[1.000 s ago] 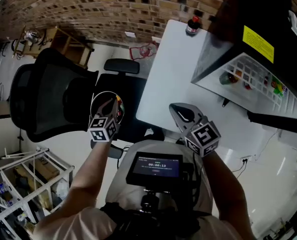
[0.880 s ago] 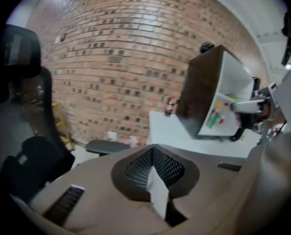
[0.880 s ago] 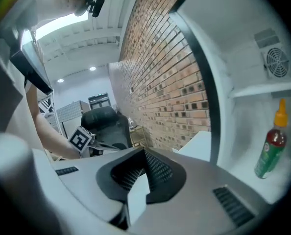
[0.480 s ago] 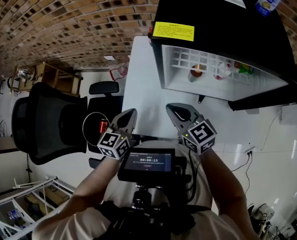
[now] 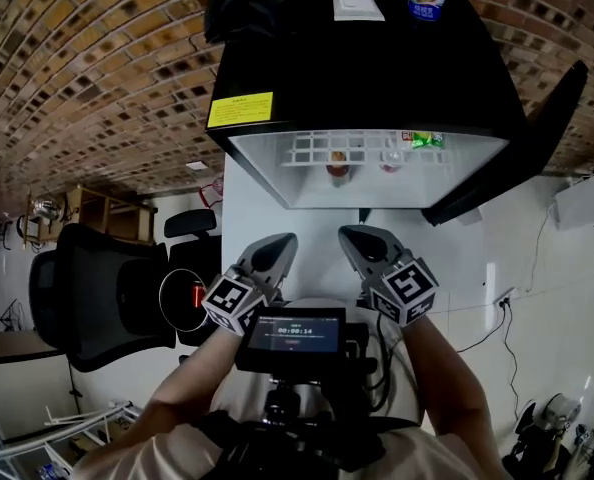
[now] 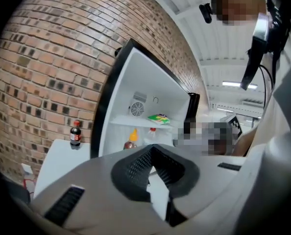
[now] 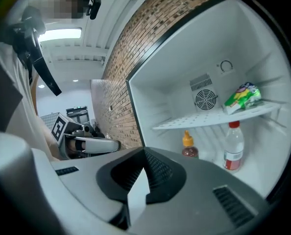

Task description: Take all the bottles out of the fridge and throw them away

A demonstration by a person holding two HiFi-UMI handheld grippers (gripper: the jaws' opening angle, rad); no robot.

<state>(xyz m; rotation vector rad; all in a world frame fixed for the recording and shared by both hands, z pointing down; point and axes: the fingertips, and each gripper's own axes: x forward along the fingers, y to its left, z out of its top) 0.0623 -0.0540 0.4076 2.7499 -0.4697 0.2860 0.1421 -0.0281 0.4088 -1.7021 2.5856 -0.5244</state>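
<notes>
Bottles (image 5: 339, 168) stand in the fridge (image 5: 357, 78), beyond left tongs (image 5: 280, 243) and right tongs (image 5: 354, 235).

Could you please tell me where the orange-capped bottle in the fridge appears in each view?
Head view: orange-capped bottle, upper centre, inside the fridge.
Left gripper view: orange-capped bottle, centre, under the shelf.
Right gripper view: orange-capped bottle, right of centre, under the shelf.
Shared landmark: green packet on the shelf.
</notes>
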